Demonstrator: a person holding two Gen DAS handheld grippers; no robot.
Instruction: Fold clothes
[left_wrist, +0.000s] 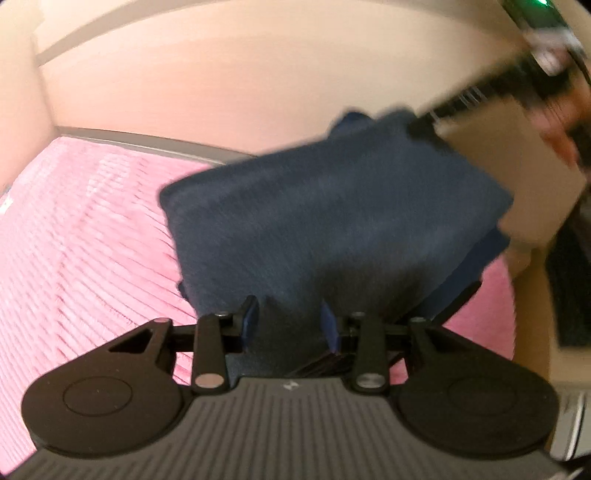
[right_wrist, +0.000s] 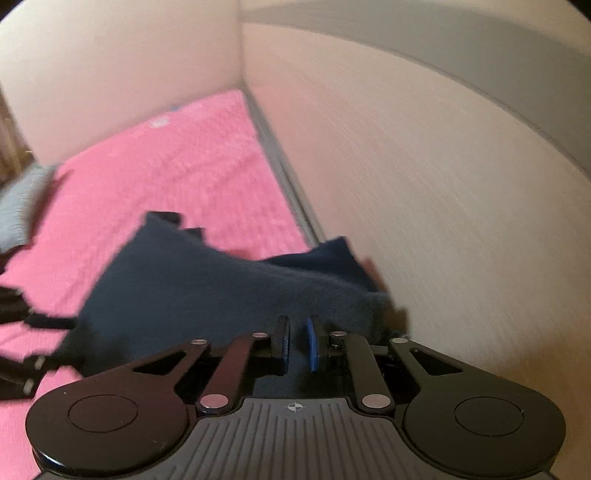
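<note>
Navy garment (left_wrist: 332, 221) lifted over pink bedspread (left_wrist: 81, 236), stretched between both grippers. Pinched in left gripper (left_wrist: 290, 321) at near edge, in right gripper (right_wrist: 298, 345) at opposite edge (jaws narrow, cloth between). Long axis gripper-to-gripper; neither nearer.

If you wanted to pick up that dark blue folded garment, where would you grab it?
I'd grip the folded navy garment by a thick edge near a corner, coming in level from the near side. It looks like a flat, layered rectangle above the pink blanket, so pinching all the layers at the edge should keep the fold together. Blur hides how the layers lie.
</note>
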